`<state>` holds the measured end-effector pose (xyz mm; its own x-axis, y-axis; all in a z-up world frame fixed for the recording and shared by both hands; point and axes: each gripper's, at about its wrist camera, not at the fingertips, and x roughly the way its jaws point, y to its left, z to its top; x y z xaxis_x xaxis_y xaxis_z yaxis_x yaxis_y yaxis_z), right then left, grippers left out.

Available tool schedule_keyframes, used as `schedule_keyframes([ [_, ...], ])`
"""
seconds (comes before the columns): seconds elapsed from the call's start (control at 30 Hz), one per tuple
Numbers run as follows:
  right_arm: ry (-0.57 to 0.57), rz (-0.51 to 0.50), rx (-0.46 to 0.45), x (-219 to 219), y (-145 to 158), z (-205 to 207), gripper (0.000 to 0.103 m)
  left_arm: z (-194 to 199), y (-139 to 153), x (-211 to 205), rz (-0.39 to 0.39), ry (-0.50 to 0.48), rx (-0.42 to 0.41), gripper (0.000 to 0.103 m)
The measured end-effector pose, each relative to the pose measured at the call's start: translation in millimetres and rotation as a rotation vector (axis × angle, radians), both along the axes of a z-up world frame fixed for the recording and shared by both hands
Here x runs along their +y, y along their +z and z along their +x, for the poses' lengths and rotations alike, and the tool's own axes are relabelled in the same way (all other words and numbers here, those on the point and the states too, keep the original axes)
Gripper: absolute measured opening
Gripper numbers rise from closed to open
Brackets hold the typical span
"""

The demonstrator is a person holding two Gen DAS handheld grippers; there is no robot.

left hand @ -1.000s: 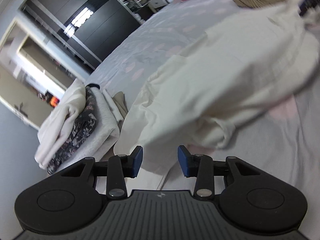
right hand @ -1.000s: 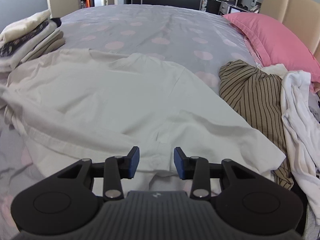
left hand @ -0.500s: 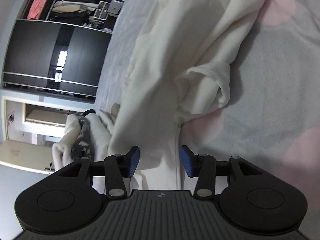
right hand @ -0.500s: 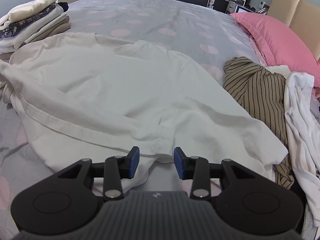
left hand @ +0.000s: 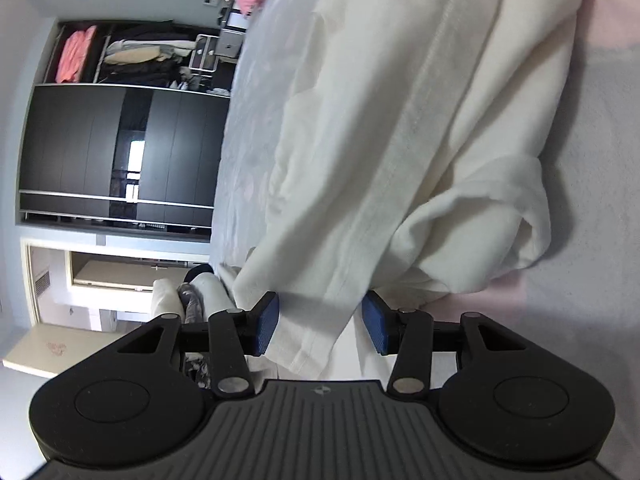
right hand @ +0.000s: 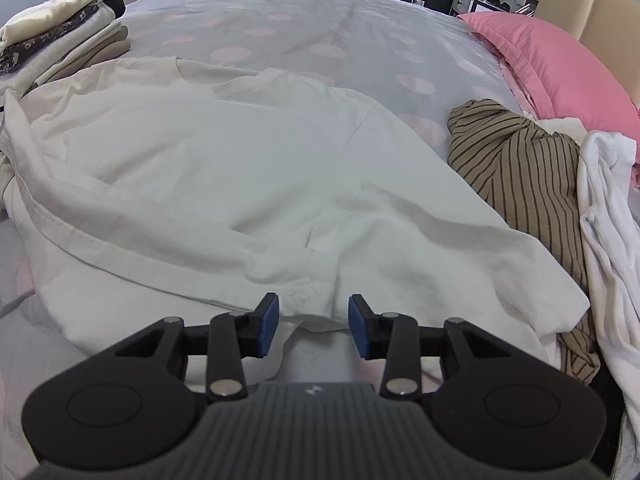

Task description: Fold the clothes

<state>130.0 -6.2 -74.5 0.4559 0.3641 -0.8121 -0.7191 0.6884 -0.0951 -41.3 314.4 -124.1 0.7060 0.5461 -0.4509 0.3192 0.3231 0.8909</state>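
Observation:
A cream-white T-shirt [right hand: 224, 168] lies spread on the grey bed with pink dots [right hand: 320, 40], its hem bunched toward me. My right gripper [right hand: 313, 322] is open, its blue pads either side of a rumpled fold of the hem. The left wrist view is rolled sideways. There the same shirt [left hand: 400, 140] fills the middle, with a rolled sleeve at the right. My left gripper [left hand: 320, 326] is open, and a shirt edge hangs between its pads.
A stack of folded clothes [right hand: 56, 52] sits at the bed's far left and shows in the left wrist view [left hand: 192, 300]. A striped brown garment [right hand: 520, 168], a white garment [right hand: 612, 232] and a pink pillow [right hand: 560, 64] lie at the right. A dark wardrobe [left hand: 120, 152] stands beyond the bed.
My left gripper has rolled sideways and closed in on the shirt's edge, which now sits between its pads. My right gripper has moved forward to the hem fold. Both stay open.

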Motion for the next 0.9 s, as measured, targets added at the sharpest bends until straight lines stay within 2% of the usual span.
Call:
schedule_keyframes([
  [0.07, 0.0, -0.007, 0.003, -1, -2, 2, 0.042, 4, 5, 1, -0.028, 0.019, 0.003, 0.041],
  [0.17, -0.002, -0.018, -0.006, -6, -3, 4, 0.042, 8, 23, 0, -0.091, 0.041, -0.012, 0.027],
  [0.2, 0.0, -0.023, -0.011, -7, -3, 4, 0.042, 8, 30, -1, -0.12, 0.052, -0.026, 0.019],
  [0.33, -0.008, -0.015, 0.0, -16, -3, 5, 0.042, 13, 59, 0, -0.263, 0.127, -0.074, 0.006],
  [0.4, -0.033, 0.024, 0.032, -23, -1, 8, 0.042, 14, 67, 1, -0.297, 0.16, -0.092, 0.005],
  [0.5, -0.109, 0.136, 0.106, -33, 3, 19, 0.042, 14, 72, 1, -0.322, 0.184, -0.106, 0.003],
  [0.63, -0.2, 0.279, 0.243, -40, 3, 34, 0.041, 13, 69, 1, -0.308, 0.187, -0.094, 0.003],
  [0.7, -0.23, 0.29, 0.284, -38, -3, 39, 0.04, 12, 67, 2, -0.297, 0.184, -0.088, 0.002],
  [0.73, -0.241, 0.287, 0.301, -36, -6, 41, 0.036, 11, 66, 2, -0.291, 0.183, -0.087, 0.002],
  [0.8, -0.255, 0.295, 0.344, -35, -13, 42, 0.009, 9, 64, 3, -0.281, 0.176, -0.085, 0.002],
  [0.9, -0.26, 0.298, 0.341, -33, -12, 41, 0.005, 6, 62, 4, -0.262, 0.168, -0.085, 0.002],
])
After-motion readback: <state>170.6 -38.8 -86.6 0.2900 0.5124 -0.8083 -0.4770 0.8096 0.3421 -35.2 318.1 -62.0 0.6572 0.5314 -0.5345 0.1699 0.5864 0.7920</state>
